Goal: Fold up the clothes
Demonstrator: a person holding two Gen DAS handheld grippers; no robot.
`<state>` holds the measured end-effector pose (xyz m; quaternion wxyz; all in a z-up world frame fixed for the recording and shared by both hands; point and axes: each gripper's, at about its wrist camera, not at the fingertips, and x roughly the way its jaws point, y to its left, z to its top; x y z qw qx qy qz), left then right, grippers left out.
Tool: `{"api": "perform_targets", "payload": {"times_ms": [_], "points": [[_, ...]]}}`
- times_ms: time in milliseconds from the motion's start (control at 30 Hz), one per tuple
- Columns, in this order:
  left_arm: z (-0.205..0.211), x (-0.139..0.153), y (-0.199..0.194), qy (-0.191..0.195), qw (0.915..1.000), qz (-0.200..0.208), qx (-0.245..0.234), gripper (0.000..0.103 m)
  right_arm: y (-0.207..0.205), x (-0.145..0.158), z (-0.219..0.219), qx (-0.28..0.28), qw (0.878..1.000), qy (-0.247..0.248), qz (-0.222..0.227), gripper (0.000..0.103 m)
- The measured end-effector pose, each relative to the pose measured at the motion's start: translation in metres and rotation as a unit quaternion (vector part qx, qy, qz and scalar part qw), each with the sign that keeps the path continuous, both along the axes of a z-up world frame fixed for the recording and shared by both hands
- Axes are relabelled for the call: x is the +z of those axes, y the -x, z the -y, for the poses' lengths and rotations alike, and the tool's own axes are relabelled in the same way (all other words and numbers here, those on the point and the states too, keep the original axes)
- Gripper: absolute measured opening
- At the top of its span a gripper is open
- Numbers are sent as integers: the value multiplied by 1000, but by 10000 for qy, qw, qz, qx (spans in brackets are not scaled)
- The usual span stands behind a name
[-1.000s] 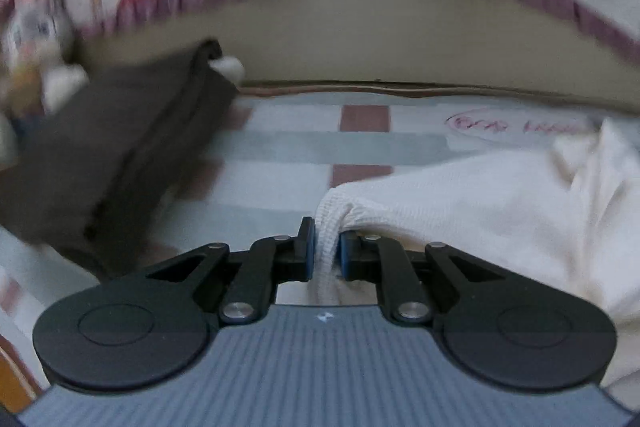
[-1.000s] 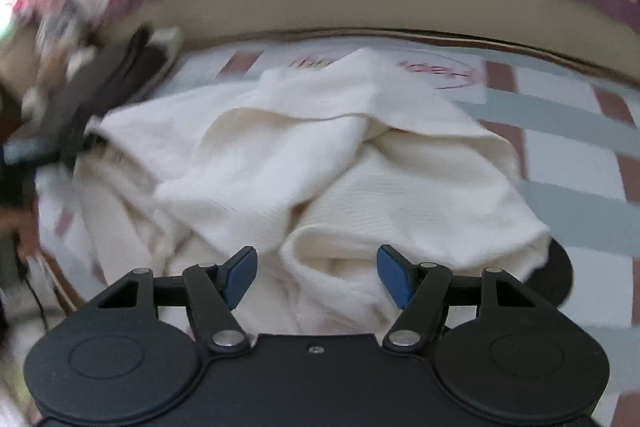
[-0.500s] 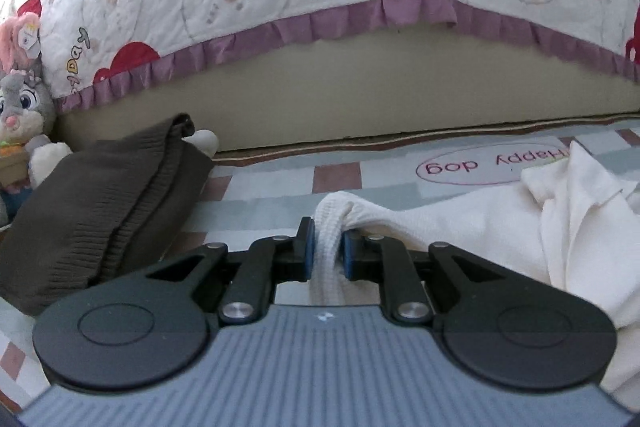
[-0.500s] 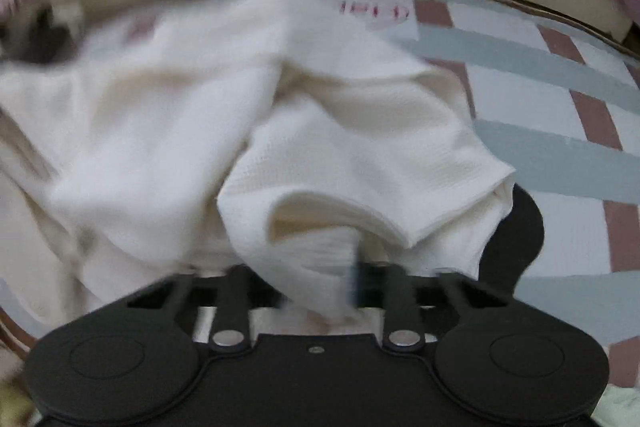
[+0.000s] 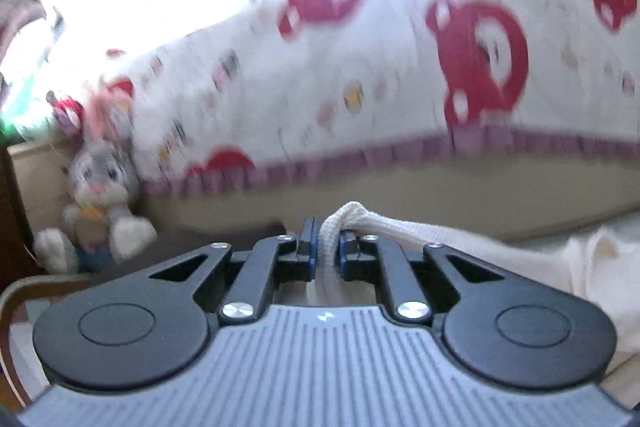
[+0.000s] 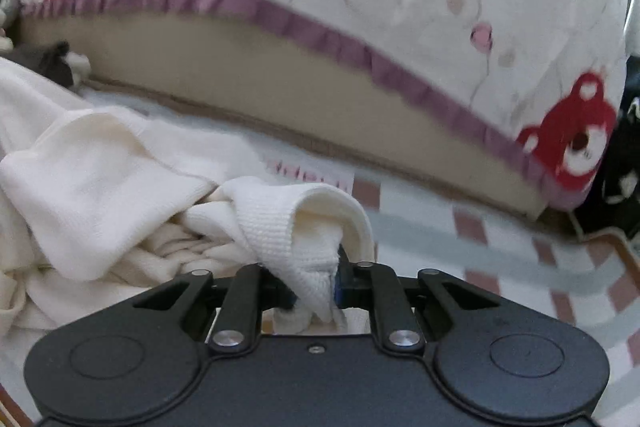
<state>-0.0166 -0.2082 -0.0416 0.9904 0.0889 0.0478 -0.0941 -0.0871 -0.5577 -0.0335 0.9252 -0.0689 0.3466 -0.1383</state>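
Cream knit garment (image 6: 100, 187) | left claw (image 5: 325, 251) pinches edge | right claw (image 6: 316, 279) closing on bunched hem

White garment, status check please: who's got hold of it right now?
Left gripper clamped on white garment. Right gripper closing on a bunched fold. Nothing in the way.

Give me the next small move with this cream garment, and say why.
Probably lift both tools and draw them apart. The left tool pinches one edge of the cream garment; the right tool is closing on another bunch, and the cloth between lies crumpled.
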Motion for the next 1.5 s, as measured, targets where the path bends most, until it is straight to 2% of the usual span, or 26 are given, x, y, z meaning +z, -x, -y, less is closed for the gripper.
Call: {"api": "perform_targets", "payload": {"times_ms": [67, 200, 400, 533, 600, 633, 700, 733, 767, 800, 900, 967, 1033, 1100, 1167, 1267, 1367, 1433, 1500], "points": [[-12, 13, 13, 228, 9995, 223, 17, 10, 8, 22, 4, -33, 9997, 64, 243, 16], [-37, 29, 17, 869, 9962, -18, -42, 10, 21, 67, 17, -107, 9967, 414, 691, 16], [-43, 37, 20, 1037, 9944, -117, -142, 10, 46, 137, 38, -146, 9908, 679, 1161, 16], [-52, 64, 38, 1272, 9918, 81, -101, 10, 63, 164, 46, -168, 9886, 655, 1343, 16], [-60, 72, 33, 1527, 9882, -78, -81, 10, 60, 164, 54, -114, 9899, 615, 1270, 16], [-63, 71, 22, 1629, 9862, -291, -59, 10, 59, 165, 58, -86, 9906, 594, 1232, 19], [-65, 62, -4, 1723, 9823, -735, 46, 10, 41, 148, 79, 90, 9956, 212, 903, 33], [-62, 48, -24, 1627, 9810, -1041, 163, 10, 31, 136, 92, 72, 9962, -55, 868, 53], [-58, 33, -40, 1472, 9803, -1290, 268, 10, 20, 120, 105, -67, 9960, -295, 843, 61], [-53, 16, -55, 1278, 9793, -1524, 377, 10, 7, 101, 111, -319, 9965, -364, 683, 61], [-31, -37, -83, 229, 9775, -1942, 793, 10, -30, 44, 113, -855, 9956, -329, 189, 60], [-23, -56, -97, -204, 9679, -2289, 1014, 10, -39, 14, 103, -986, 9949, -80, 205, 61], [-33, -56, -105, 197, 9638, -2461, 1007, 10, -46, -8, 99, -852, 9963, -78, 93, 62], [-36, -56, -106, 179, 9640, -2421, 1089, 12, -42, -16, 110, -753, 9943, -759, 35, 62], [-38, -56, -106, 171, 9629, -2447, 1124, 12, -35, -23, 119, -590, 9863, -1540, -32, 63], [-42, -55, -106, 223, 9597, -2541, 1179, 15, -23, -34, 126, -202, 9581, -2843, -291, 64], [-48, -54, -106, 299, 9563, -2620, 1264, 35, -26, -55, 119, 144, 9234, -3759, -762, 64], [-62, -51, -107, 746, 9504, -2708, 1335, 64, -32, -63, 109, 263, 9224, -3714, -1027, 64], [-76, -51, -106, 1327, 9414, -2898, 1107, 66, -37, -67, 95, 314, 9355, -3268, -1305, 64]]}}
